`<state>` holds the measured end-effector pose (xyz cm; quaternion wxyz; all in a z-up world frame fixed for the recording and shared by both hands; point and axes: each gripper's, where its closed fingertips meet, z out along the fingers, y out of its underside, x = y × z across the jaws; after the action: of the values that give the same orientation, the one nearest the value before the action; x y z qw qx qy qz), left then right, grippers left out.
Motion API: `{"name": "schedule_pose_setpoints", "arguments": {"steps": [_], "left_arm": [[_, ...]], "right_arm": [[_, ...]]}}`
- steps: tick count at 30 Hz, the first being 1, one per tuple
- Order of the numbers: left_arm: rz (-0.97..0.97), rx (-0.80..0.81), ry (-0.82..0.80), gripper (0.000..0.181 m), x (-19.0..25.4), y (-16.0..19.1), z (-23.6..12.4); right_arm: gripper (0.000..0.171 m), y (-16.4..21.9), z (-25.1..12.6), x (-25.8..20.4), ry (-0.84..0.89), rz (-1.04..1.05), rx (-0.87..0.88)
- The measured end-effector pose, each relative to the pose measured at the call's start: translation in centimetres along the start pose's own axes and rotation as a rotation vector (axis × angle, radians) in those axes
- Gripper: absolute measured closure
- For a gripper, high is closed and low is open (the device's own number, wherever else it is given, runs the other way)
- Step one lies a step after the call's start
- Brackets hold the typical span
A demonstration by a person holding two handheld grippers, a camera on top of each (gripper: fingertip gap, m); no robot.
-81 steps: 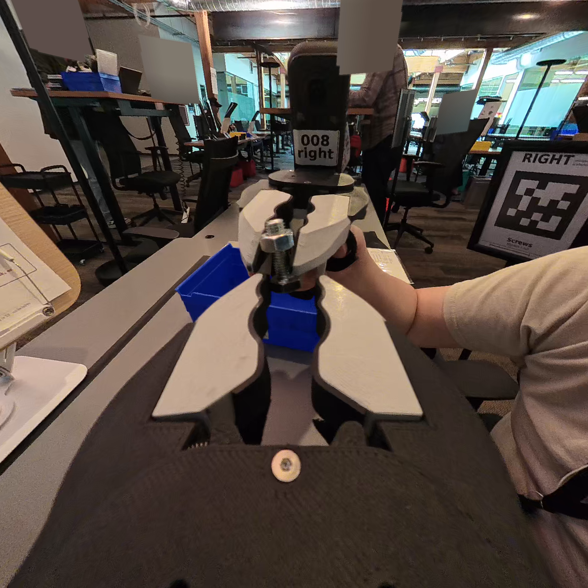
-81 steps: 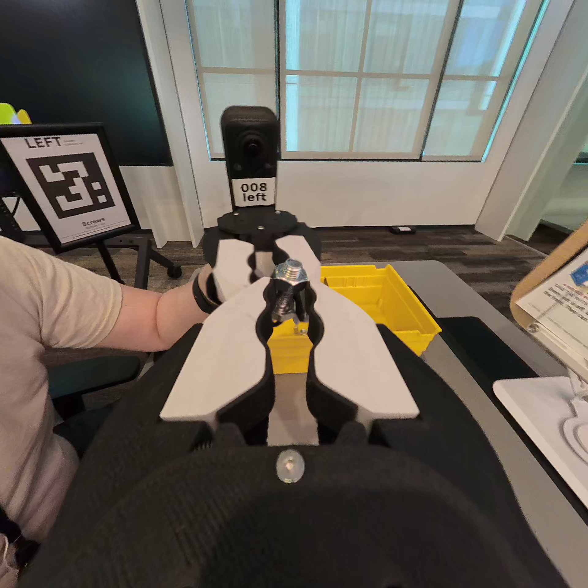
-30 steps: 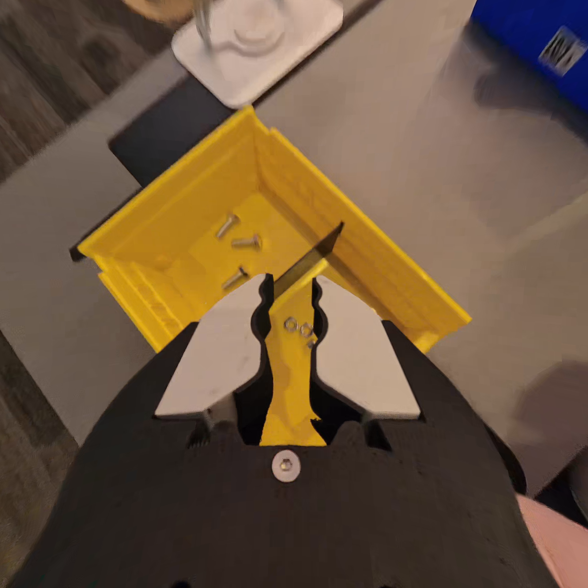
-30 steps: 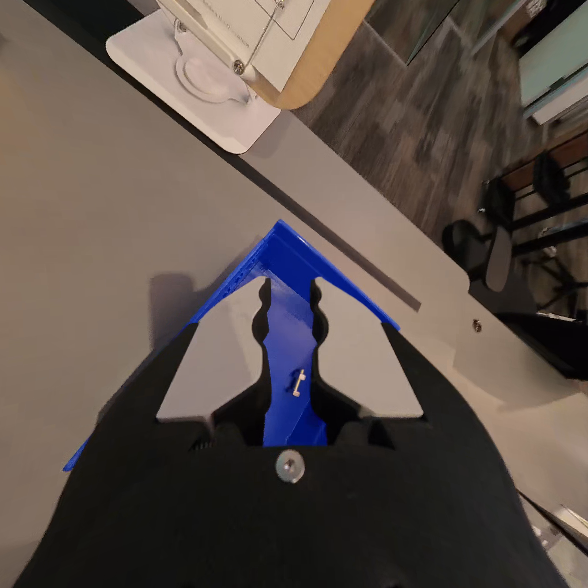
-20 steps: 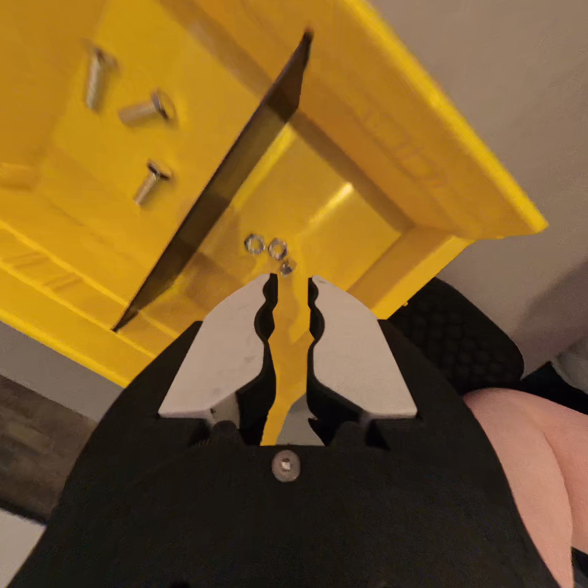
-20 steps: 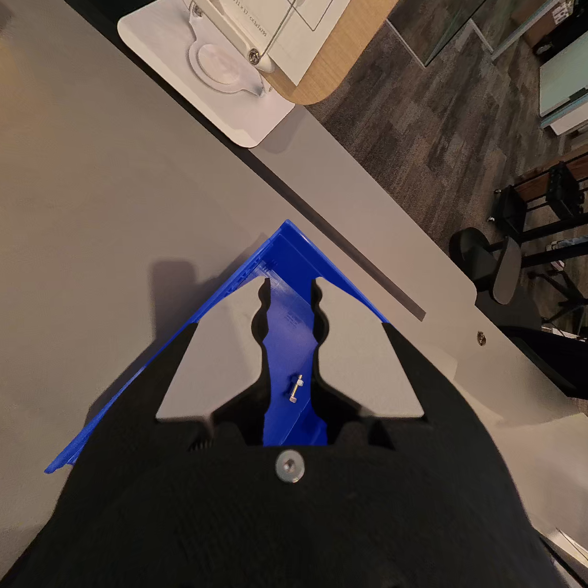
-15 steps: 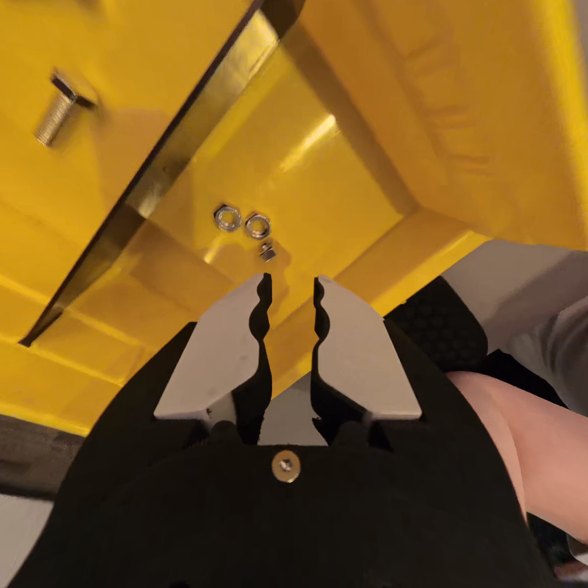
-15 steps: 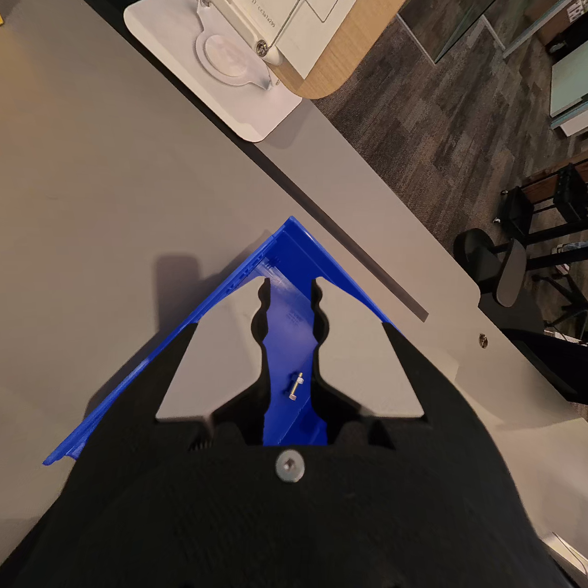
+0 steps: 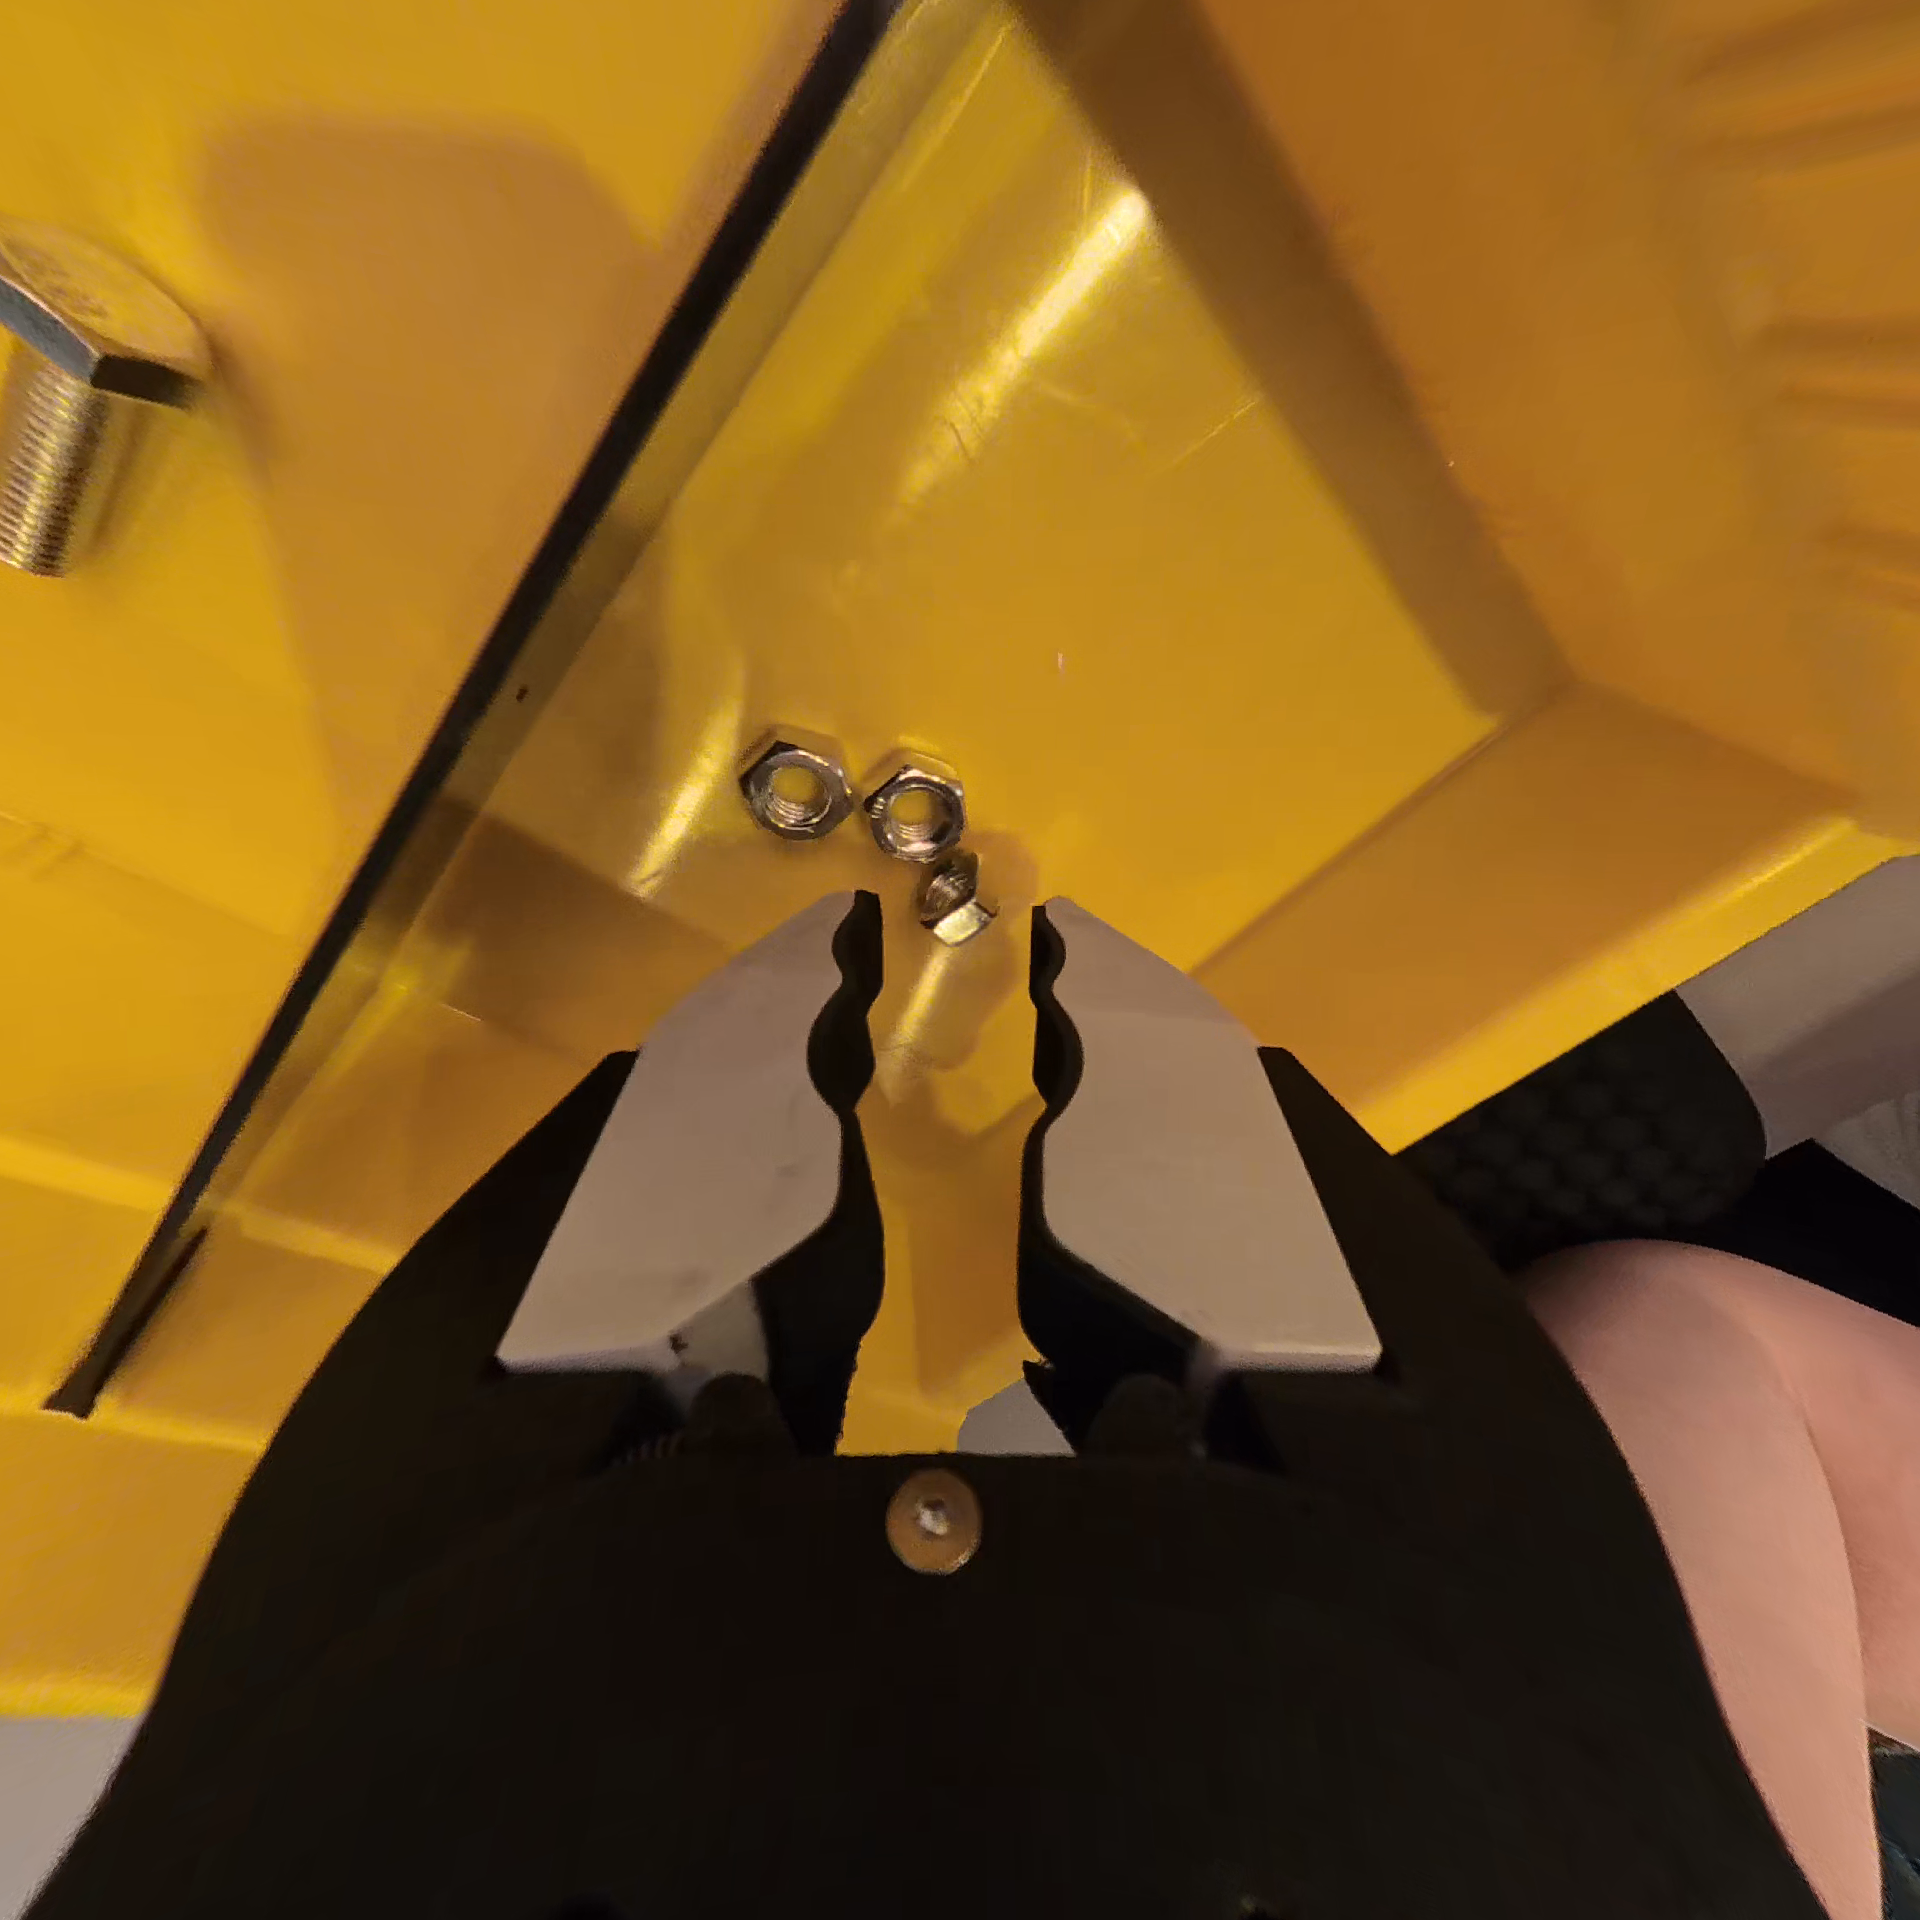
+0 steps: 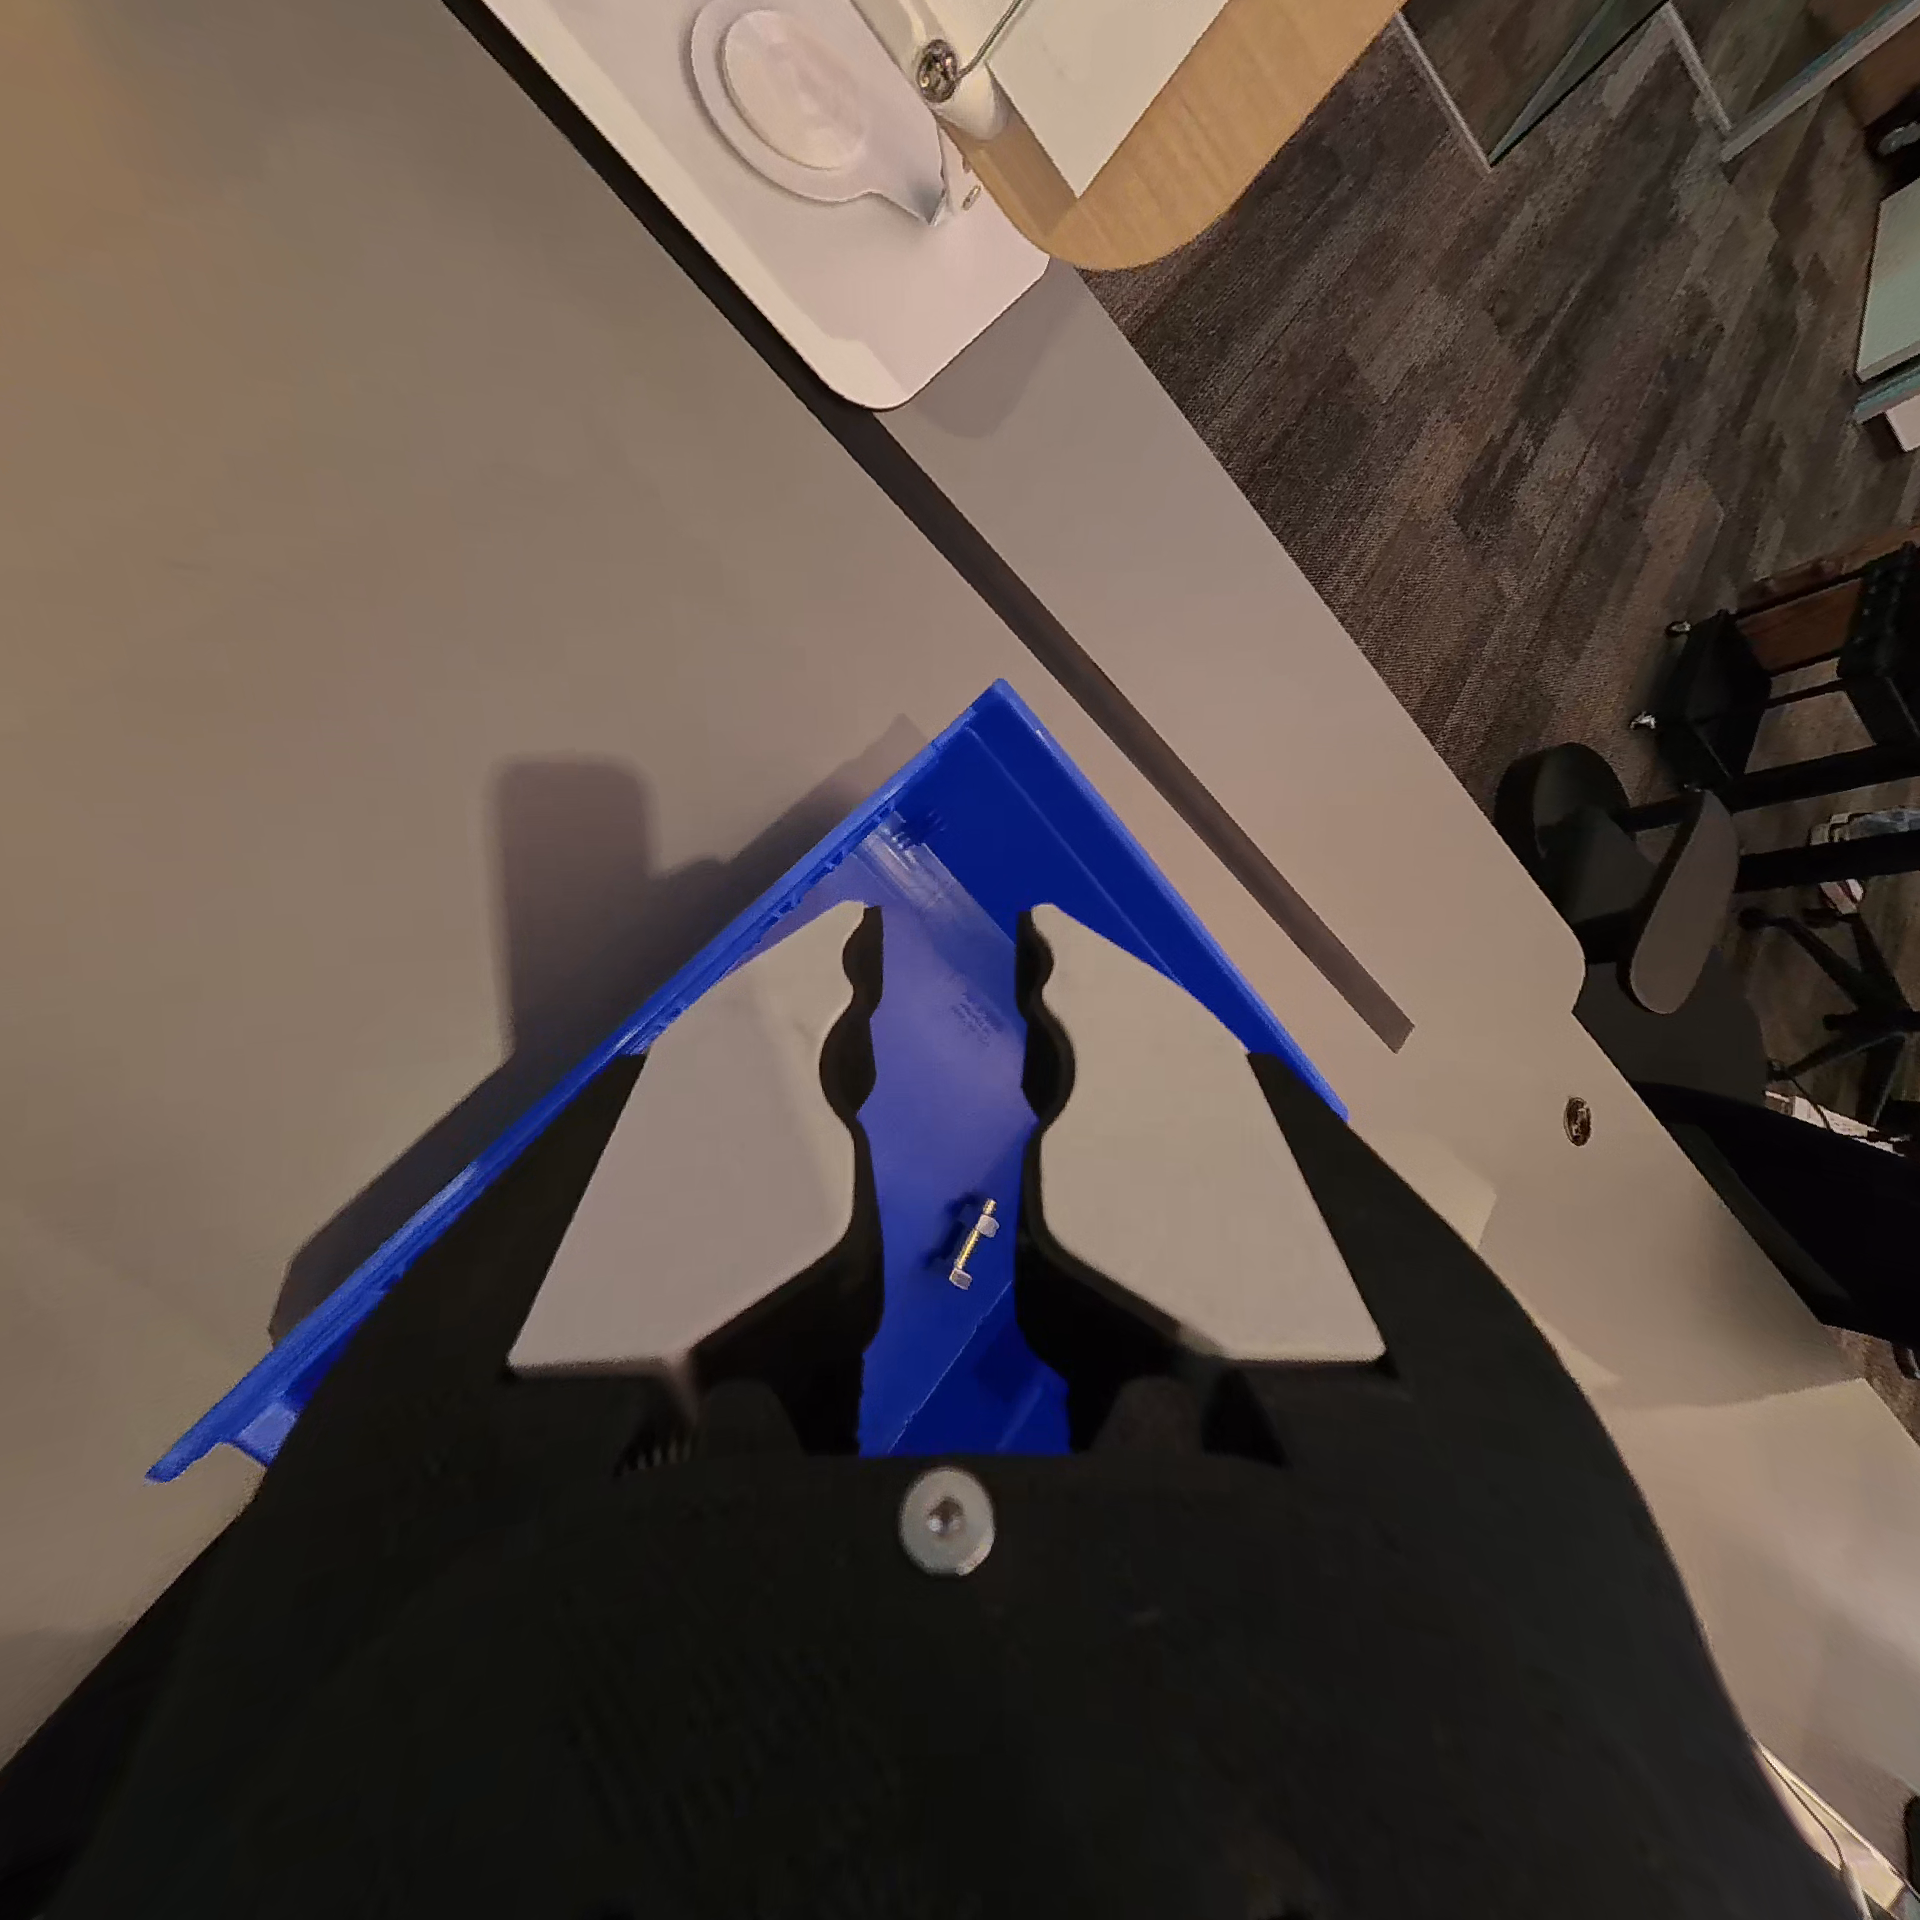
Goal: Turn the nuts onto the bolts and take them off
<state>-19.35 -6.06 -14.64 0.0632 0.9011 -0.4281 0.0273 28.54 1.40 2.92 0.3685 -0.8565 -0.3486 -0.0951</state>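
In the left wrist view my left gripper (image 9: 956,909) is open and empty, low inside a yellow bin (image 9: 1299,644). Two steel nuts (image 9: 795,795) (image 9: 916,812) lie flat just beyond its tips, and a third nut (image 9: 956,906) stands on edge between the tips. A large bolt (image 9: 73,416) lies in the bin's other compartment, left of a dark divider (image 9: 623,499). In the right wrist view my right gripper (image 10: 948,914) is open and empty above a blue bin (image 10: 1039,831), with a small bolt (image 10: 975,1242) on the bin floor between the fingers.
The bins sit on a grey table (image 10: 364,468). A white stand base (image 10: 831,208) sits at the table's far edge, with floor and black chairs (image 10: 1662,862) beyond. A person's hand (image 9: 1714,1507) holds the left gripper at the right. Across from one pair of fingers to the other is roughly 50 cm.
My left gripper dropped from above the yellow bin down into its nut compartment and closed in on the three nuts. My right gripper drifted slightly over the blue bin, still open.
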Motion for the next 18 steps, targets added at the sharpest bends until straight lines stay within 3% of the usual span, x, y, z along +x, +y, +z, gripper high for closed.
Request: {"name": "schedule_pose_setpoints", "arguments": {"steps": [12,18], "left_arm": [[0.064,-0.054,0.062,0.173,0.8,0.8,0.8],[0.031,-0.017,-0.038,0.173,0.2,1.2,-1.9]], "right_arm": [[0.146,0.2,0.2,-0.5,-0.006,-0.032,-0.022],[0.146,0.1,0.2,-0.6,-0.008,-0.04,-0.02]]}}
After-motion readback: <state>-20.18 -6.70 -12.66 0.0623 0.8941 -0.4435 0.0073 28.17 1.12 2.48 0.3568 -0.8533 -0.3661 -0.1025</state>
